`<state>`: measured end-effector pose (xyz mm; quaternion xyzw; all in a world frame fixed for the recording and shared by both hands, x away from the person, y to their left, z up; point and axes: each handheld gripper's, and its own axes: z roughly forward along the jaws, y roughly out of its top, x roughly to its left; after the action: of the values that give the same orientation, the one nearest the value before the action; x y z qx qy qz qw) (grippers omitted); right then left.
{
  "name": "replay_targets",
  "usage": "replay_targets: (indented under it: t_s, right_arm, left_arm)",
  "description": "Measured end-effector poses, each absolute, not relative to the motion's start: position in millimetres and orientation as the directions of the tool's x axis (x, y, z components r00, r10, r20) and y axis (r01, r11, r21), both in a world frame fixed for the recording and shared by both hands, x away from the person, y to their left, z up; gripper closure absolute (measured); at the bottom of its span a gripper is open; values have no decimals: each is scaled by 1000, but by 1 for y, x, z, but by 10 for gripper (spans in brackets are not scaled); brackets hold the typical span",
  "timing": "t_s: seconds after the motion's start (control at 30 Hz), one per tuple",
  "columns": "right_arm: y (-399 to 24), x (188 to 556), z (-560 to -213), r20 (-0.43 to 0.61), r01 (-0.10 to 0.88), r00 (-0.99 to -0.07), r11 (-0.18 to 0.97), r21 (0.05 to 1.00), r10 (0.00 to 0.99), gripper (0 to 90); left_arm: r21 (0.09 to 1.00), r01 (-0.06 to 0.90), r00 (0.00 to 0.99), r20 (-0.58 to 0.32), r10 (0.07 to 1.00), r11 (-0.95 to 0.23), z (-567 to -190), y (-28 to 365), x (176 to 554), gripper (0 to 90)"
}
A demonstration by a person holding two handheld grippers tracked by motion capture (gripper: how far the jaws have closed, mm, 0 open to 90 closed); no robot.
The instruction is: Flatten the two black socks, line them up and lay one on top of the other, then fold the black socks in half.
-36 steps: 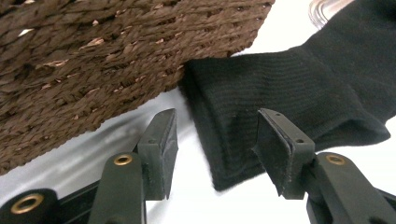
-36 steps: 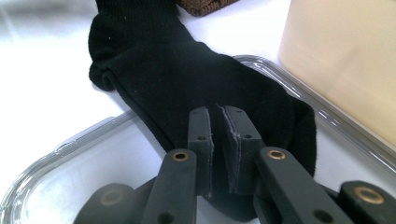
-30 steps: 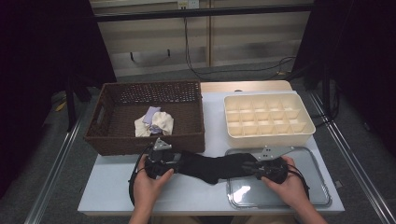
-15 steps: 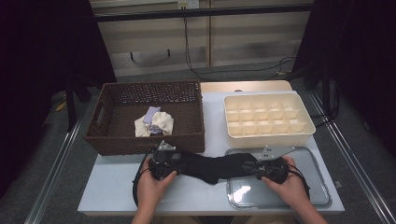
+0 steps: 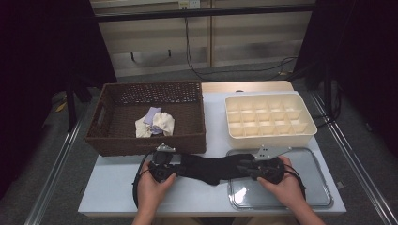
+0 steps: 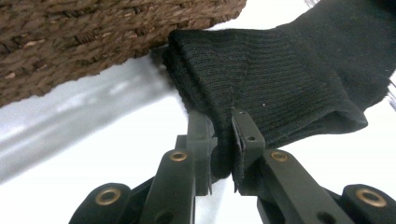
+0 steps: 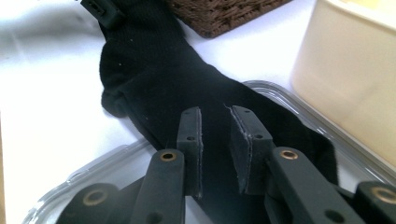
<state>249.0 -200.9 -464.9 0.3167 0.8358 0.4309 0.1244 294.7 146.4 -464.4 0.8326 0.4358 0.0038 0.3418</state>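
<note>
one sock (image 5: 213, 168), one basket (image 5: 119, 143), one tray (image 5: 324, 197), one organizer (image 5: 270, 136)

Sock stretched between both grippers, near the table's front edge

The sock (image 5: 213, 168) runs from the left gripper (image 5: 170, 165) to the right gripper (image 5: 244, 168); basket (image 5: 145, 143) sits behind the left one, compartment box (image 5: 270, 136) behind the right one, tray (image 5: 324, 199) under it.

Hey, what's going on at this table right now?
A person is working a black sock with a hand-held gripper in each hand. The left hand-held gripper has just been closing and now pinches the sock's ribbed cuff beside the wicker basket. The right hand-held gripper has just been opening; its jaws stand apart over the sock's other end, which lies on the clear tray. A cream divided box sits behind the tray.
</note>
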Motion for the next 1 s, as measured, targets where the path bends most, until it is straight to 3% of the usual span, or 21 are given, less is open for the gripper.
replay_targets:
  t_s: [0.3, 0.4, 0.5, 1.0]
  right_arm:
    - [-191, 253, -463, 89, 430, -770, 410, 804, 632, 741]
    - [-182, 255, -464, 89, 425, -787, 432, 795, 610, 854]
    - [-172, 256, -465, 86, 418, -801, 449, 790, 593, 900]
    - [-140, 268, -466, 89, 421, -820, 491, 762, 565, 887]
  left_arm:
    - [568, 736, 623, -355, 697, -369, -452, 154, 294, 800]
    - [574, 731, 628, -355, 693, -369, -445, 156, 294, 800]
    - [578, 726, 634, -352, 689, -372, -441, 155, 293, 800]
    - [575, 721, 653, -377, 656, -387, -426, 157, 295, 801]
